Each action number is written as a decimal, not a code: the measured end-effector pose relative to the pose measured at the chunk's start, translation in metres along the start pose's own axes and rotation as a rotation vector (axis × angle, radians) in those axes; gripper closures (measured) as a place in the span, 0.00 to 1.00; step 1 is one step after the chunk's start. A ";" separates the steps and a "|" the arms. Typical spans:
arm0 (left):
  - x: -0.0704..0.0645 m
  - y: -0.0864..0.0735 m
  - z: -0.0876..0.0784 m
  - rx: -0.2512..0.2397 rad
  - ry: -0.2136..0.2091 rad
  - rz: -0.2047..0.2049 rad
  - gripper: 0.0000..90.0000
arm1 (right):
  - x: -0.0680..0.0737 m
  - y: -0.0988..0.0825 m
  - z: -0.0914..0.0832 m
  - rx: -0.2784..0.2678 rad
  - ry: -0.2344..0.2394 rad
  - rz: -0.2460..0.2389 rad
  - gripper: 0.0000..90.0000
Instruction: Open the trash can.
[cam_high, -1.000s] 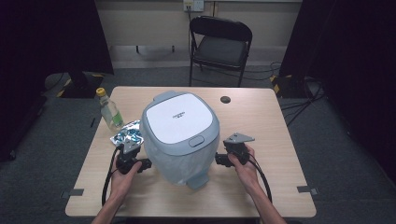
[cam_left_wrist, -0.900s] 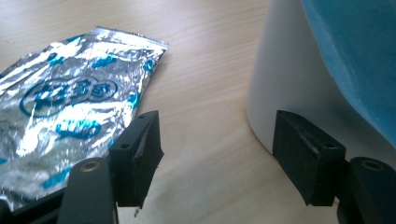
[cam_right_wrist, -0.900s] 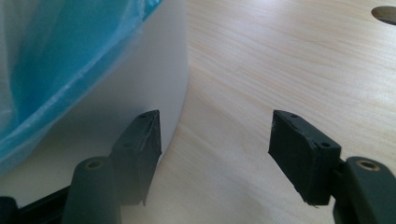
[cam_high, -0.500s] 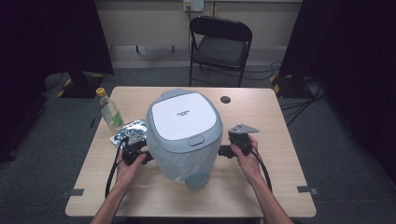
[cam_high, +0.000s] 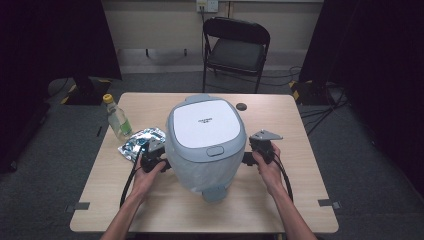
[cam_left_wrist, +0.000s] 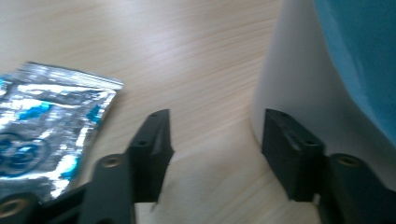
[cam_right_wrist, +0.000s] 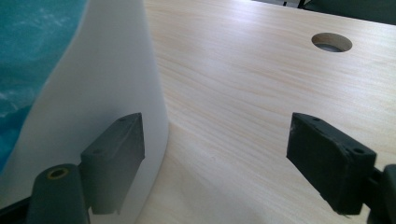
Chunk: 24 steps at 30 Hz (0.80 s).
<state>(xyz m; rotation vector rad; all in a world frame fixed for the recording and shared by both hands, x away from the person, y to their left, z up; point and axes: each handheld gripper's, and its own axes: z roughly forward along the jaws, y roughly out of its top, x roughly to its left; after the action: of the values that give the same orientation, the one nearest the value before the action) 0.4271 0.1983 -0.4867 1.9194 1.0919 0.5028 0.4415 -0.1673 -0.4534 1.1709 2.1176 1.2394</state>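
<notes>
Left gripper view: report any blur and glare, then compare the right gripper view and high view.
Left gripper view: soft throughout, the crinkled silver-and-blue foil packet smeared and glaring, black jaws hazy. Right gripper view: sharper wood grain on the light wooden table, near jaws slightly soft. High view: evenly lit tabletop, dark surroundings, large grey-and-white lidded bin without glare.

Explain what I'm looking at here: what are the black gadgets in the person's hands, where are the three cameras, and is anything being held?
A person at a wooden table holds a hand-worked two-jaw gripper in each hand: left gripper, right gripper. One camera looks down from above; the other two ride on the grippers and look along their black jaws. Between the grippers stands a large grey-blue lidded bin. A foil packet and a bottle lie at the left. Both grippers are open beside the bin's wall, gripping nothing; the left one's jaws have just been closing.
</notes>
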 end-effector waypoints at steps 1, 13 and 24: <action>-0.001 -0.001 0.001 0.001 -0.006 -0.003 0.57 | 0.000 0.000 0.000 0.000 0.001 0.006 0.22; -0.024 0.003 0.001 0.023 -0.039 0.053 0.76 | 0.004 -0.012 -0.025 0.025 0.022 -0.030 0.38; -0.041 0.008 0.017 -0.001 -0.074 0.023 0.72 | -0.008 -0.028 -0.048 0.015 0.013 0.017 0.36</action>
<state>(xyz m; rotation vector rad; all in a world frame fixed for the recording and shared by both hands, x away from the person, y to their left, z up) 0.4211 0.1538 -0.4872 1.9365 1.0227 0.4417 0.4000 -0.2043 -0.4532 1.1930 2.1341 1.2442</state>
